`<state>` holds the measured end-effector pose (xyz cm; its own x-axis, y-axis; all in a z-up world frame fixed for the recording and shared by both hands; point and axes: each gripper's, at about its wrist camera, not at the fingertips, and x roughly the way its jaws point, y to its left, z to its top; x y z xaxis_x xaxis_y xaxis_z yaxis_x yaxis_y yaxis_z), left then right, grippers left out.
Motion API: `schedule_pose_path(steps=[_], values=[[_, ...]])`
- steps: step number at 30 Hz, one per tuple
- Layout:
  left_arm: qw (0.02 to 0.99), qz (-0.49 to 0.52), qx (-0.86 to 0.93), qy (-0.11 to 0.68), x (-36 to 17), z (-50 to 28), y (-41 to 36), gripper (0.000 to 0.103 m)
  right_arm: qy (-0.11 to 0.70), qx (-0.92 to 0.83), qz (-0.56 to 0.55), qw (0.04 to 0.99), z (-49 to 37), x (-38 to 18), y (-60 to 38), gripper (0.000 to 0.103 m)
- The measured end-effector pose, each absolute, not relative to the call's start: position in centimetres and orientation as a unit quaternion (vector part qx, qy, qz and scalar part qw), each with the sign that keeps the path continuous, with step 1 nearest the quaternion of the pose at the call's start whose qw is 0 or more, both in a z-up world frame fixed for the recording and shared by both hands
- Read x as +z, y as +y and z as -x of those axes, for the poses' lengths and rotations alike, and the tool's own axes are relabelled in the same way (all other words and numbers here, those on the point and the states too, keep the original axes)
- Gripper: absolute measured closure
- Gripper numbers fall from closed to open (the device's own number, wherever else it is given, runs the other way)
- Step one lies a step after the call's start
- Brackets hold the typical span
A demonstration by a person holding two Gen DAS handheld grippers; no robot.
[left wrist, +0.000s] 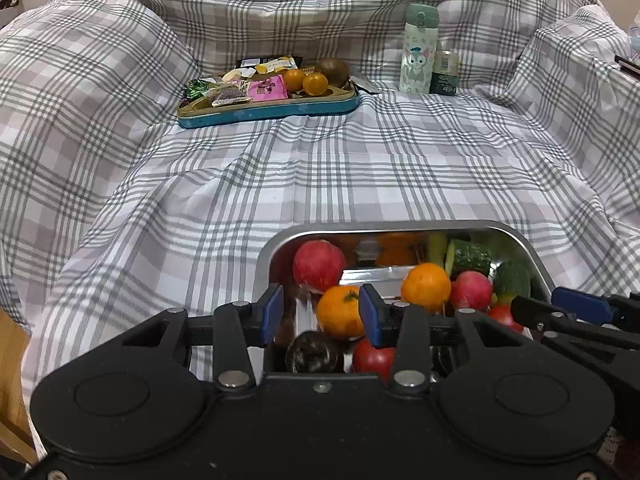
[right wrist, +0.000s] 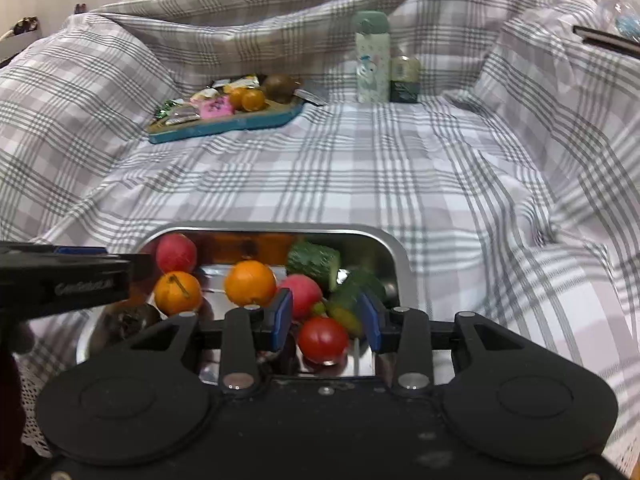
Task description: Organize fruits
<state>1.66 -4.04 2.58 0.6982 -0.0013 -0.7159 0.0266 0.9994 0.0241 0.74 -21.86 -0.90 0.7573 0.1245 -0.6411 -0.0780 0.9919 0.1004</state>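
Both claws hang unclenched over the shiny rectangular steel tray: left claw above a round orange tangerine, right claw above a smooth red tomato. The tomato looks slippery and soft; pinch its sides gently.

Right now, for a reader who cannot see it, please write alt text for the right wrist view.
The right gripper, its blue pads apart with nothing pressed between them, hangs over a steel tray of oranges, red fruits and a cucumber piece on a checked cloth. Farther back lie a blue tray of snacks and a bottle.
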Motion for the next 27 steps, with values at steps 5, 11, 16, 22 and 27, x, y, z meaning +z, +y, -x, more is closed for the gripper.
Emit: schedule_pose_path(steps=[5,11,16,22,27], values=[[0.926,-0.015,-0.004,0.376,1.9,-0.4,-4.2,0.053,0.358,0.041,-0.041,0.932,-0.1,-2.1,-22.2,0.063],[0.933,-0.013,0.006,0.359,1.6,0.7,-3.6,0.053,0.34,0.038,-0.031,0.939,0.6,-2.5,-22.1,0.063],[0.936,-0.017,0.019,0.35,1.1,1.3,-3.1,0.053,0.322,0.044,-0.015,0.946,1.3,-2.3,-21.7,0.063],[0.941,-0.014,0.017,0.338,1.0,2.0,-2.9,0.053,0.303,0.055,0.002,0.951,2.1,-2.2,-21.3,0.063],[0.944,-0.027,0.005,0.329,0.8,2.4,-3.4,0.053,0.301,0.047,-0.006,0.952,2.0,-2.2,-21.5,0.063]])
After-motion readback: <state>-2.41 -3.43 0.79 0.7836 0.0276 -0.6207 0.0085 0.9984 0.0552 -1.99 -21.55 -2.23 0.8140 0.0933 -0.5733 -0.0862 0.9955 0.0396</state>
